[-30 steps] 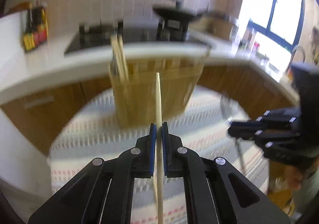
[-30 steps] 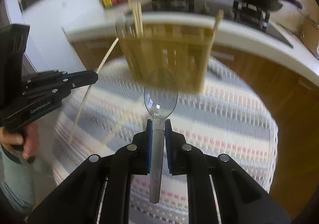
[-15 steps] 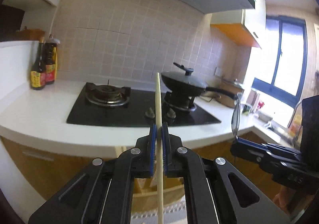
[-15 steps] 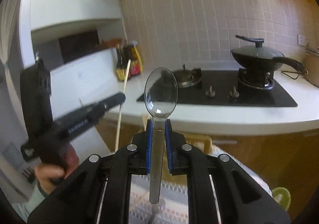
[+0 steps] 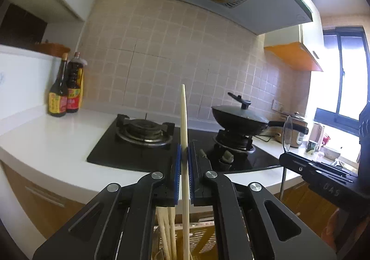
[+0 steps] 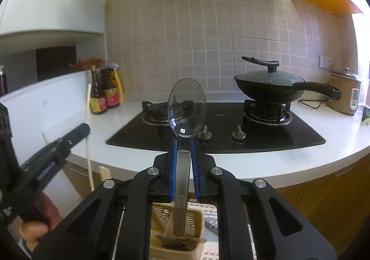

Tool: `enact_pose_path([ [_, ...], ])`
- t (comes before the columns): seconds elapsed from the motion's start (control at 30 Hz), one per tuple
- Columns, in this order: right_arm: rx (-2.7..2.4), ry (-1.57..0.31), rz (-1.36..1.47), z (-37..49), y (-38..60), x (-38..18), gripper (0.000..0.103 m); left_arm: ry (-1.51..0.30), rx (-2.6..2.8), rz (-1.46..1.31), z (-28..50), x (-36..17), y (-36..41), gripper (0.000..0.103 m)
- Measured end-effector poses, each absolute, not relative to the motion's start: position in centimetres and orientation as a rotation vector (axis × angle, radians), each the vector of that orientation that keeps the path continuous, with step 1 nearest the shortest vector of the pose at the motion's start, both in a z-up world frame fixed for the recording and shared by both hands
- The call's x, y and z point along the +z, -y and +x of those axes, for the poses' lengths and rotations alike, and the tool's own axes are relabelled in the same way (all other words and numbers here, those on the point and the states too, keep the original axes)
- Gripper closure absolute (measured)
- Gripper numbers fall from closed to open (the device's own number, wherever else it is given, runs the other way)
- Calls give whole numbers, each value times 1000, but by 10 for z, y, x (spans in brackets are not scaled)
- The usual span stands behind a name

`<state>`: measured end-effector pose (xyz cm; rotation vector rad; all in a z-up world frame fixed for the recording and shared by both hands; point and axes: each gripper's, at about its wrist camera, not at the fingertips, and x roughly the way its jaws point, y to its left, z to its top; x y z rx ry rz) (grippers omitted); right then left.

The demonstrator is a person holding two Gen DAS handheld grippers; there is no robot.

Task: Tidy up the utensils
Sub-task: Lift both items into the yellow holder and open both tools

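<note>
Two jaws clamped, left gripper (image 5: 184, 162) on pale wooden chopstick (image 5: 183, 121), right gripper (image 6: 183, 162) on clear plastic spoon (image 6: 186, 111): I'd lower both vertically into slatted bamboo holder (image 6: 178, 227).

A pale matt wooden chopstick (image 5: 183, 135) is showing beside a clear glossy plastic spoon (image 6: 186, 110); the white bench (image 6: 289, 162) is looking smooth, the basket (image 6: 175, 234) woven.

Showing: two tongs (image 5: 183, 155) (image 6: 183, 151), one chopstick (image 5: 184, 125) held, one clear spoon (image 6: 186, 111), two sauce bottles (image 5: 66, 88), one lidded wok (image 6: 270, 88), two burners (image 5: 143, 130).
</note>
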<state>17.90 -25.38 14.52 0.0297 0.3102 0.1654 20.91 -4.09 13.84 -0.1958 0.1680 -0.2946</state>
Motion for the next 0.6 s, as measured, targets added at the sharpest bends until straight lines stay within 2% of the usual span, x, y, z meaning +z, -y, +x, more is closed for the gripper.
enact_pose_path([
  [0.47,184,-337,11,182,252,117,92,-166,-250,-115,203,108,52,98],
  [0.53,194,-349,24,176,255,116,92,-177,-267,-120,198,108,50,91],
  [0.6,215,-369,40,170,258,116,86,-185,-279,-139,191,109,47,75],
])
